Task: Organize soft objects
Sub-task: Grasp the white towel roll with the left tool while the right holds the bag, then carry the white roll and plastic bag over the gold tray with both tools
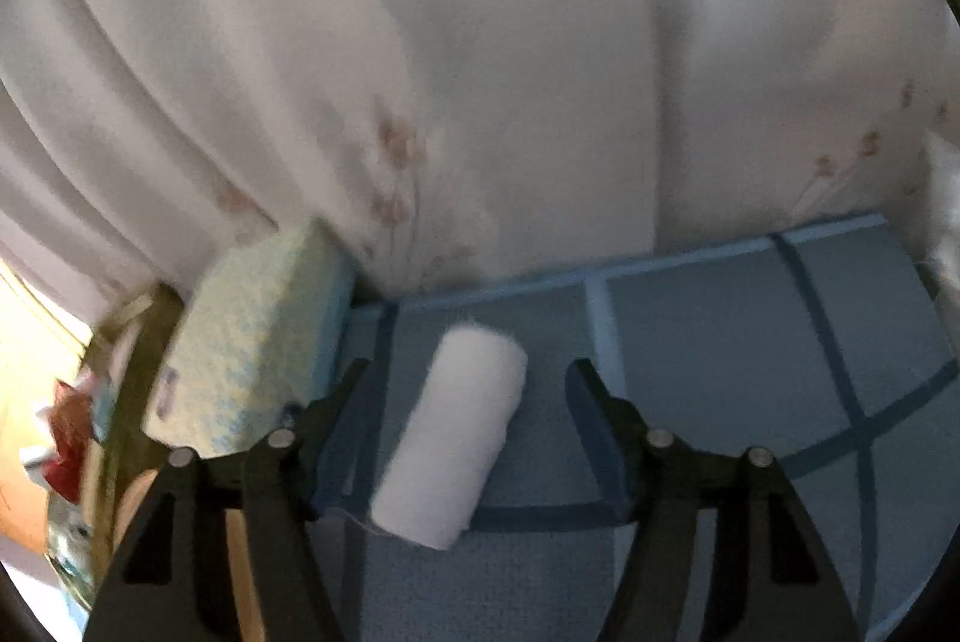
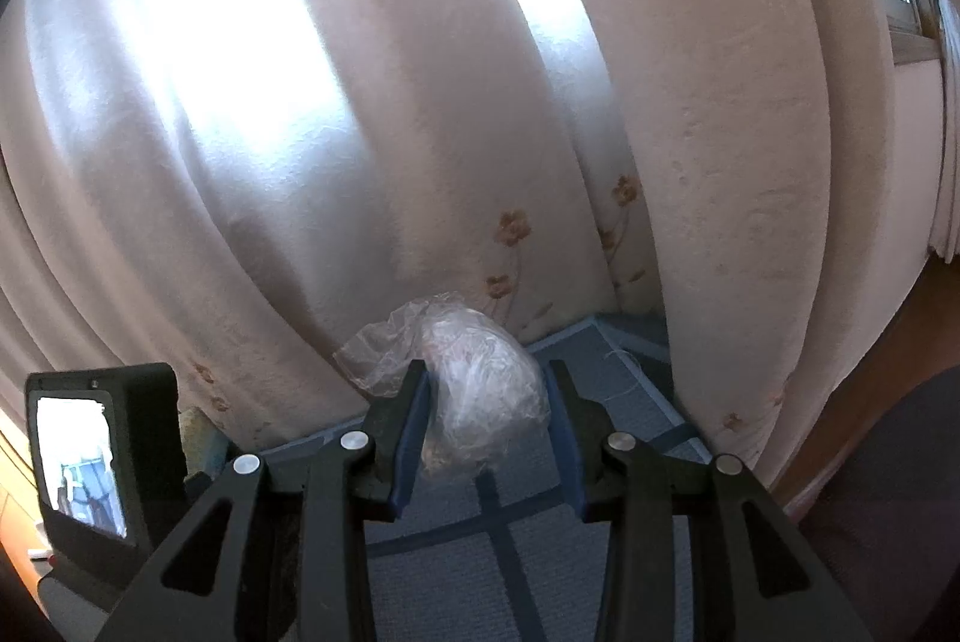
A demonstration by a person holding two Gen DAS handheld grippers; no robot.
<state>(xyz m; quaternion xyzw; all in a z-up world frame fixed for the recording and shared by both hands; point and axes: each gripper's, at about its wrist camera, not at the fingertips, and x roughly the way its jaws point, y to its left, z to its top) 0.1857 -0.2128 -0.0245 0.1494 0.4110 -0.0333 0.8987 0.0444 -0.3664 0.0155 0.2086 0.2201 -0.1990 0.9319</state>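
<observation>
In the left wrist view a white rolled cloth (image 1: 451, 435) lies on the blue checked tablecloth (image 1: 720, 342). My left gripper (image 1: 468, 372) is open, its jaws standing to either side of the roll without touching it. A yellow-and-blue sponge block (image 1: 252, 336) leans at the table's left edge, beside the left finger. In the right wrist view my right gripper (image 2: 487, 375) is closed around a crumpled clear plastic bag bundle (image 2: 480, 390), both pads pressing its sides, just above the tablecloth (image 2: 510, 552).
A pale curtain with small flower prints (image 1: 420, 72) hangs right behind the table in both views (image 2: 420, 132). Clutter and a wooden floor (image 1: 66, 420) lie off the table's left edge. The other gripper's body with a small screen (image 2: 90, 462) sits at the left.
</observation>
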